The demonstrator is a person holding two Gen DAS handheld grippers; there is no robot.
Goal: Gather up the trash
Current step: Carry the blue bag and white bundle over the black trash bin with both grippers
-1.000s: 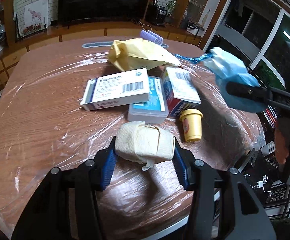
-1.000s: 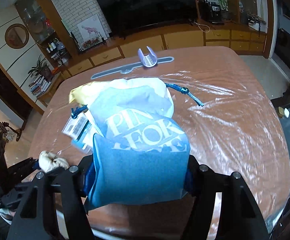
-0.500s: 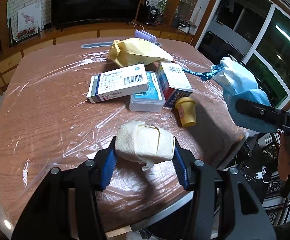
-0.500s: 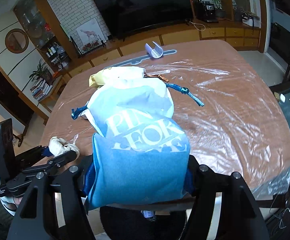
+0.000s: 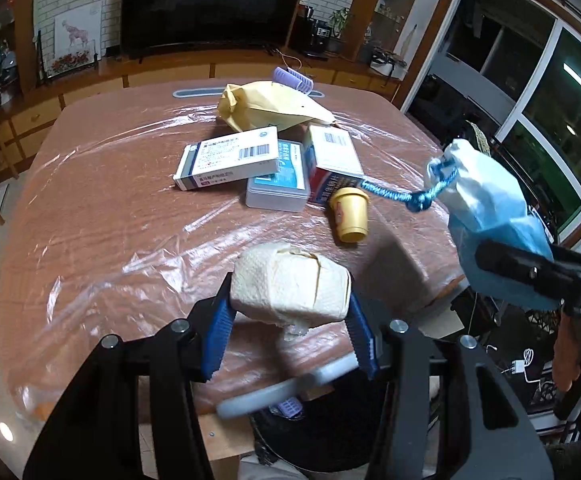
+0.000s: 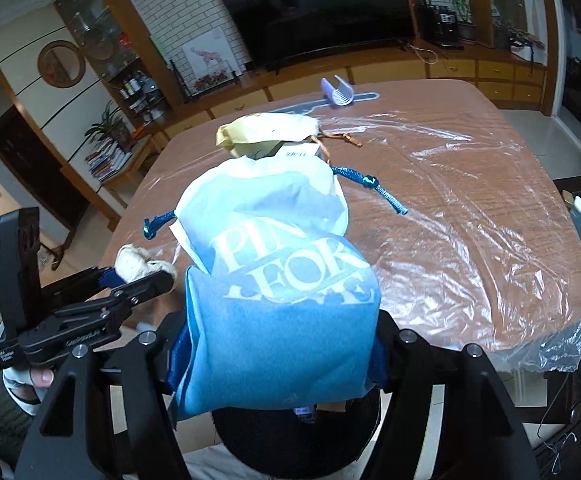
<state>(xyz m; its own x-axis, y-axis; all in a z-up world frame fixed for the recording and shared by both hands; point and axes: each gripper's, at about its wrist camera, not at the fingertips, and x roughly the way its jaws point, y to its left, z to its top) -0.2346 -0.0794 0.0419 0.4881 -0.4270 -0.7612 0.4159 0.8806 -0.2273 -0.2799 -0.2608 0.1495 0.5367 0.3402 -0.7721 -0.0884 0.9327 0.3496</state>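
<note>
The left tool (image 5: 290, 320) squeezes a wad of paper towel (image 5: 290, 286) between its blue pads, and the wad is up in the air over the near edge of the tabletop (image 5: 90, 220). The right tool (image 6: 282, 344) is clamped on a blue and white drawstring bag (image 6: 274, 280) with big white letters on it. The bag's blue cord (image 6: 374, 190) sticks out at the far end. In the left view the bag hangs off to the right, past the tabletop's corner.

Clear plastic wrap (image 5: 138, 272) covers the brown tabletop. In the middle lie a white medicine box (image 5: 226, 158), a clear plastic case with a blue label (image 5: 278, 184) and a second box with a barcode (image 5: 332, 160), all close together. A small yellow cup (image 5: 350, 214) sits just right of them. A crumpled yellow paper bag (image 5: 266, 106) lies farther back, and a purple hair roller (image 5: 292, 78) lies behind it.

Below both tools, by the near edge, a dark round trash bin (image 5: 330, 420) shows. A big dark TV (image 5: 210, 0) stands at the far wall.
</note>
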